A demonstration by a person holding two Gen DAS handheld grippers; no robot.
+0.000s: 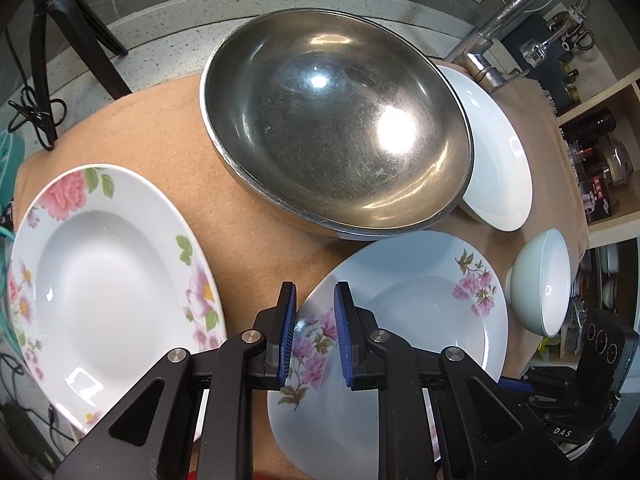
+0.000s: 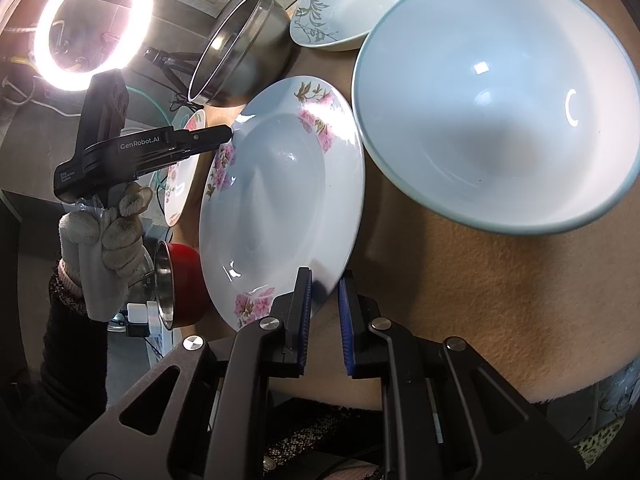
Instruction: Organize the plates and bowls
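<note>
— So, where does the left claw (image 1: pixel 315 334) sit?

— At the near rim of the pale blue plate with pink flowers (image 1: pixel 400 320). Its blue pads straddle the rim, one outside and one over the plate's face. They stand a little apart, and I cannot tell whether they pinch the rim.

— And the right claw (image 2: pixel 325 312)?

— At the opposite edge of the same plate (image 2: pixel 280 200). The pads are apart, the left pad over the rim, the right one beside it over the tan cloth (image 2: pixel 460 280). From this view the left claw (image 2: pixel 226 133) shows as a black tip touching the plate's far rim, held by a gloved hand (image 2: pixel 108 232).

— What else lies on the desk?

— A large steel bowl (image 1: pixel 336 132) behind the blue plate, its rim overlapping a plain white plate (image 1: pixel 496 160) on its right. A white plate with pink roses (image 1: pixel 108 292) lies to the left, apart from the others. A small white bowl (image 1: pixel 544 284) stands just right of the blue plate; in the right wrist view it (image 2: pixel 496 100) fills the upper right. Behind it sits a dish with a grey leaf pattern (image 2: pixel 340 12). A red cup with a steel inside (image 2: pixel 180 284) is at the plate's left edge.
</note>
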